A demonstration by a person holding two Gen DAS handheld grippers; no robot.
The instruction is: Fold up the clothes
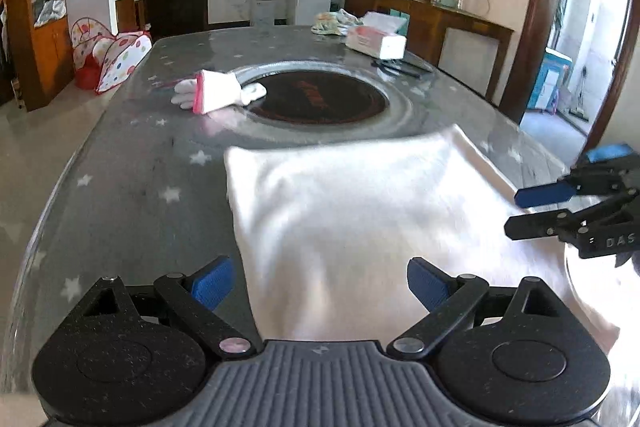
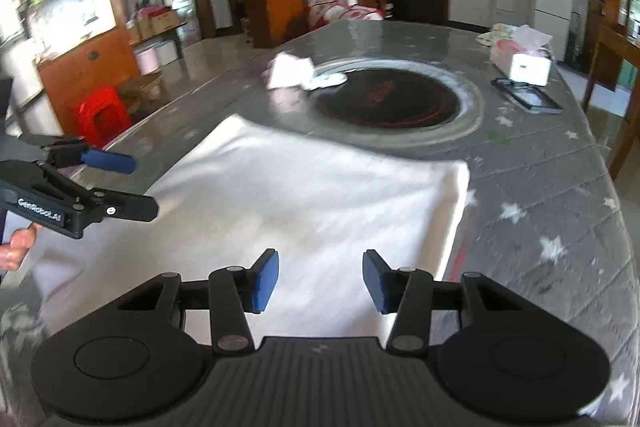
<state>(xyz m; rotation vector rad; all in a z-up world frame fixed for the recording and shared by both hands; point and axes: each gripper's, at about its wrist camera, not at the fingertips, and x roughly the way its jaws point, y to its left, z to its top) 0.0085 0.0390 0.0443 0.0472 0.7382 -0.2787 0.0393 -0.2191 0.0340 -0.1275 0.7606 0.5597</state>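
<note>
While the white garment (image 1: 360, 211) lies flat on the grey table (image 1: 120, 187) near its front edge, both grippers hover above it, left gripper (image 1: 320, 283) and right gripper (image 2: 320, 279) spread wide, holding nothing. Likely between folds; next move calls for pinching an edge or corner.
</note>
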